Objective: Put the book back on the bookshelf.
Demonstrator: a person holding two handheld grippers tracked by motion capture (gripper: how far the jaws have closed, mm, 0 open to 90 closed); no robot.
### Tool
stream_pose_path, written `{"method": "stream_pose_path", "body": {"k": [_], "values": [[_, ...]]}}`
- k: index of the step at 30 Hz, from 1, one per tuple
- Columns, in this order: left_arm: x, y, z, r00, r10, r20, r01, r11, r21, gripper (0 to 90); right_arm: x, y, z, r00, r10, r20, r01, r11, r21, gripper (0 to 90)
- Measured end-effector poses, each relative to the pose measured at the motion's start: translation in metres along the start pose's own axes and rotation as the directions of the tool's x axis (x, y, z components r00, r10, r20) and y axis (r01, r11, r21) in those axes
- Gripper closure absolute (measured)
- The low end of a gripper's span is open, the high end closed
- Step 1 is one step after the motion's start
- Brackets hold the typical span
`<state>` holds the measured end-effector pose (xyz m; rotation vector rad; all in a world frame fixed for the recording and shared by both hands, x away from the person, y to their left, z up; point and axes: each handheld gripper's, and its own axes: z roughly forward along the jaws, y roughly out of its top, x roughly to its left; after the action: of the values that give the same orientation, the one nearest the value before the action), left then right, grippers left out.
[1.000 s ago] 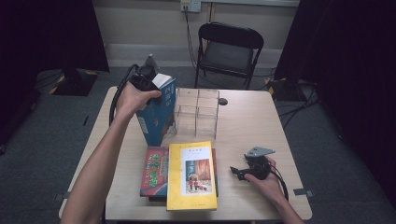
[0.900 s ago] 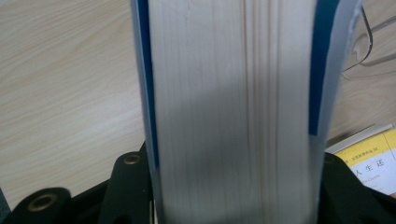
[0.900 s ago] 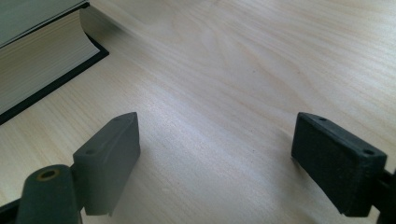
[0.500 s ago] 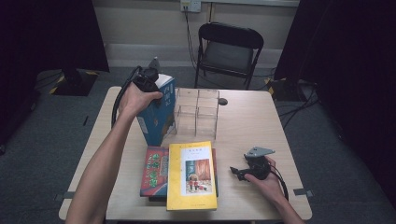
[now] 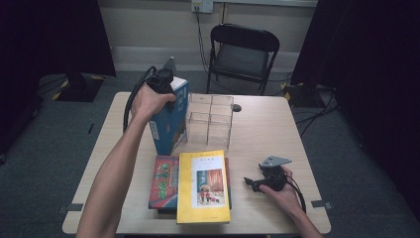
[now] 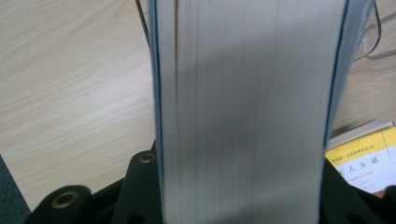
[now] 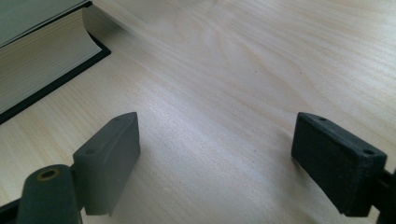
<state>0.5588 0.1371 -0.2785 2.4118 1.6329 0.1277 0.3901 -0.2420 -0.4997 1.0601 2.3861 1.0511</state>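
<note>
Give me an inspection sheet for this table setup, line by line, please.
Surface: pale wooden table, bare at the right.
Job's things: blue book standing upright beside the clear acrylic organizer.
Clutter: yellow book on a red book; small dark object by the organizer.
Grippers: left hand-held gripper clamped on the blue book's top, jaws just closing; right hand-held gripper open, resting low over the table.
Cables: one trailing from each gripper; more on the floor at right.
Surroundings: black folding chair, dark curtains, wall socket.

A black folding chair point(image 5: 243, 49) stands behind the wooden table point(image 5: 267, 124) on grey carpet point(image 5: 44, 134).
</note>
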Motion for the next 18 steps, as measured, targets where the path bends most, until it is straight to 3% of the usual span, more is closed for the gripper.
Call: {"method": "stream_pose_path", "body": {"k": [5,12,18], "values": [[0.005,0.01,0.002,0.9996,-0.029,-0.005,0.029,0.9995,-0.011,61.7,0.0,0.0,0.0,1.0,0.001,0.0,-0.001,1.0,0.001,15.2],[0.004,0.021,0.009,0.9983,-0.057,-0.014,0.056,0.996,-0.071,61.7,0.0,0.0,0.0,1.0,0.001,0.0,-0.001,1.0,0.0,15.1],[0.004,0.027,0.014,0.9982,-0.059,-0.011,0.058,0.9959,-0.069,61.4,0.0,0.0,0.0,1.0,-0.007,-0.004,0.007,1.0,0.001,15.1]]}}
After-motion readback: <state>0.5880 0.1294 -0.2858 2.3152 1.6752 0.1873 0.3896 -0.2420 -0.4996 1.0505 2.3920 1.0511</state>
